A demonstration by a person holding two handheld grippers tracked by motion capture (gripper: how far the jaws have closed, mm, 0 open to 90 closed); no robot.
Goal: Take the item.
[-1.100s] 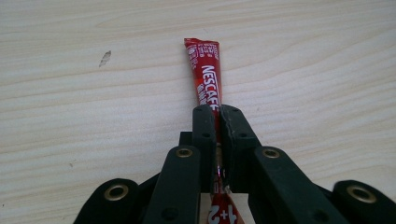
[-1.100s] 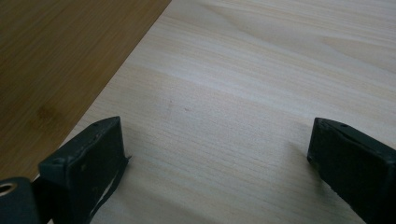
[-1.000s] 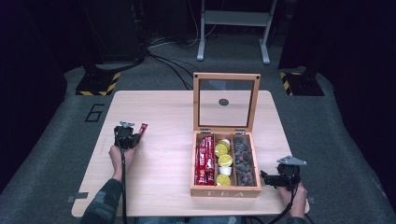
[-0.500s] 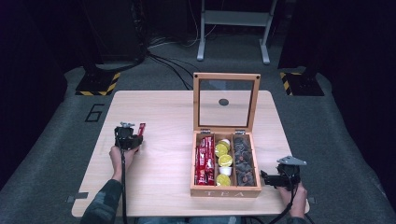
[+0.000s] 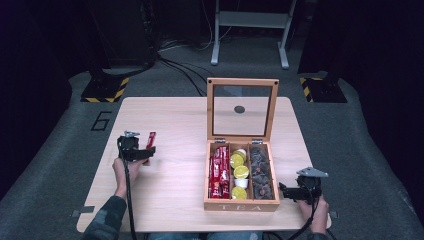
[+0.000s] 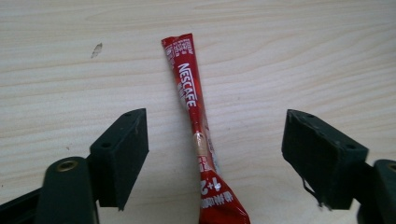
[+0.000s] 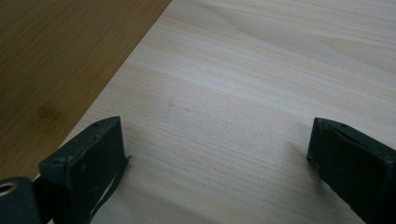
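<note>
Lying flat on the pale wooden desk (image 5: 170, 195), left of centre, a red coffee sachet (image 6: 196, 122) rests between the spread jaws of the left gripper (image 6: 212, 154); the jaws stand wide open on either side of it and touch nothing. In the high view the same sachet (image 5: 150, 140) shows just beyond that gripper (image 5: 136, 150), well apart from the tea box (image 5: 242, 206). The sachet is judged light, thin and soft: a narrow foil stick, pinched slightly at its middle, likely to bend or slide if pressed at an end. The best hold is probably across its narrow width near the middle, where the filling gives the jaws something to close on; the slick foil could slip from a shallow grip.

Further right, the tea box stands with its glass lid (image 5: 242, 107) upright; its left compartment holds more red sachets (image 5: 218, 170), the middle one yellow-lidded cups (image 5: 239, 172), the right one dark wrapped items (image 5: 260, 172). At the far right, the right gripper (image 5: 292, 192) rests beside the box's near corner, its jaws (image 7: 215, 158) open over bare desk.

Compared with one second earlier, the left gripper has drawn slightly back toward the person, leaving more of the sachet clear beyond it; the right gripper and box are unchanged.
</note>
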